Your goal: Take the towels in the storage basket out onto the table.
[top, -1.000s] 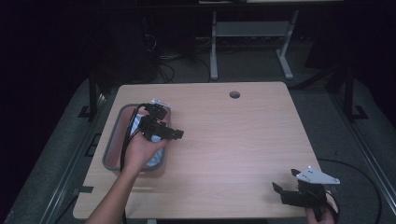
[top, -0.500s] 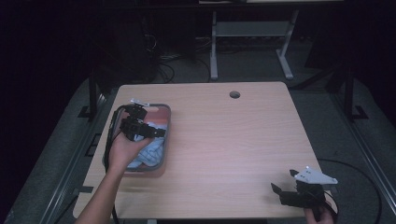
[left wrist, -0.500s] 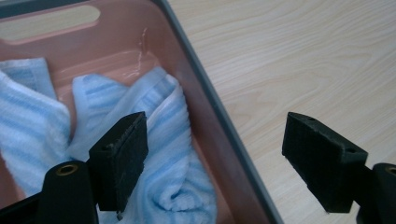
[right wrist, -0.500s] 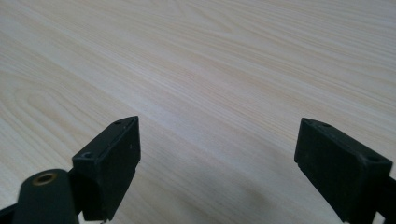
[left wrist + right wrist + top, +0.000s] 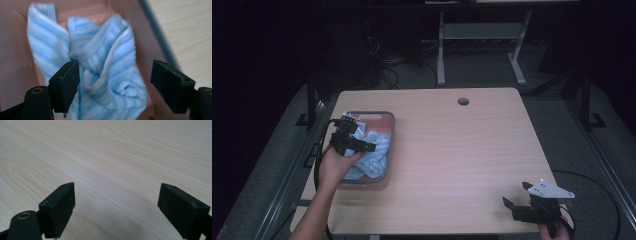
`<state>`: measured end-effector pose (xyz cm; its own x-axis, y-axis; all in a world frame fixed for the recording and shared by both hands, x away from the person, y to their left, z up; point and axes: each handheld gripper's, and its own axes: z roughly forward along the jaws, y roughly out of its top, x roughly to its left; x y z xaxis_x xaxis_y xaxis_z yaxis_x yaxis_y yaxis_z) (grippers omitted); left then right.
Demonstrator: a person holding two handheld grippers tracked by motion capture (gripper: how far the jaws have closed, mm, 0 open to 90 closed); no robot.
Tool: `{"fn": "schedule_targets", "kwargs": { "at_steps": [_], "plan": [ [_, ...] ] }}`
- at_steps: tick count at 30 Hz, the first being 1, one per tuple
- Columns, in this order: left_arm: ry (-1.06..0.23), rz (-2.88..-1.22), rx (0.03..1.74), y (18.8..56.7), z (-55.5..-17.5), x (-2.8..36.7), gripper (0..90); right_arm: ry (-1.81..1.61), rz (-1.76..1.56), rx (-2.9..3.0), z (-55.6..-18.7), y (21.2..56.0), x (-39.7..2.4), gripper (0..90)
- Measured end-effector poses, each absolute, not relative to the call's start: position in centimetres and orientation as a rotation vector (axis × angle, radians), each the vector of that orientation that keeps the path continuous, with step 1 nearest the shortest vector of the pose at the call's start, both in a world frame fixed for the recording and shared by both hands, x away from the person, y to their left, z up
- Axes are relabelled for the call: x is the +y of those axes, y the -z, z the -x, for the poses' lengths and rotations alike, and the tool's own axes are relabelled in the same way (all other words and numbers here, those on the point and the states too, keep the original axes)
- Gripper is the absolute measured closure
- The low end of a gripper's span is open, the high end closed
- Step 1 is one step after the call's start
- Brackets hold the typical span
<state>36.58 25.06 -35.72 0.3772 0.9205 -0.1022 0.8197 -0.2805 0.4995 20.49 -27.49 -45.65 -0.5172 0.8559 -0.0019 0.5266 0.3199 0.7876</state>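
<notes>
While your left gripper hangs over the tray at the table's left side, its jaws stand wide apart and grasp nothing. In the left gripper view the blue-and-white striped cloth lies crumpled between and beyond the two black pads, inside the tray's pinkish floor, with the grey rim running along its right and bare wood past that. The picture is blurred, so you cannot tell whether a pad touches the fabric. From above, the cloth fills the tray's middle and near part, just beside your left hand. Your right gripper sits well apart at the table's near right corner, released too, its jaws spread over bare wood grain.
</notes>
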Motion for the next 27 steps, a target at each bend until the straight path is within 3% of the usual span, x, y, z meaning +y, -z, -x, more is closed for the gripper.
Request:
{"fn": "schedule_targets", "kwargs": {
  "at_steps": [16, 27],
  "plan": [
    [-0.173, -2.221, 1.621, 39.1, -37.8, 25.9, 22.5, -1.059, -1.229, 2.172, -20.4, 45.6, -27.3, 13.8],
    [-0.207, -2.330, 1.671, 40.1, -38.6, 25.0, 23.9, -1.067, -1.220, 2.174, -20.4, 45.6, -27.4, 13.8]
  ]
}}
